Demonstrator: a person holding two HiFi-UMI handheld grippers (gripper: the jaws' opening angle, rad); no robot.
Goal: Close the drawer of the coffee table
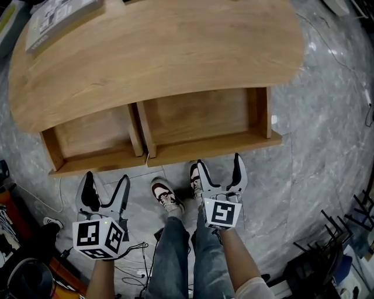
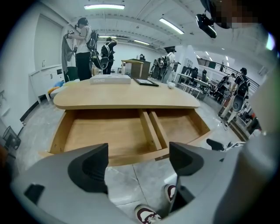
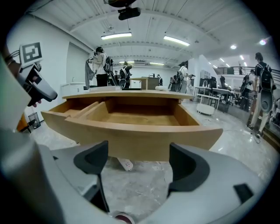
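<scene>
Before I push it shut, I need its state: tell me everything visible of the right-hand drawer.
The right-hand drawer is light wood, pulled out from under the coffee table, and looks empty. Its curved front panel shows no handle. The left drawer beside it is also open. The right gripper, jaws apart, faces the front, not gripping it.

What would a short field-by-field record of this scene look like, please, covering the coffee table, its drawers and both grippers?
coffee table: wooden, curved top, standing on a grey stone floor
left drawer: pulled open, nothing visible inside
right drawer: pulled open, nothing visible inside
on tabletop: a flat book or box at the far left corner
left gripper: jaws apart, empty, facing the left drawer's front, no contact seen
right gripper: jaws apart, empty, facing the right drawer's front, no contact seen
task state: neither drawer closed yet
</scene>
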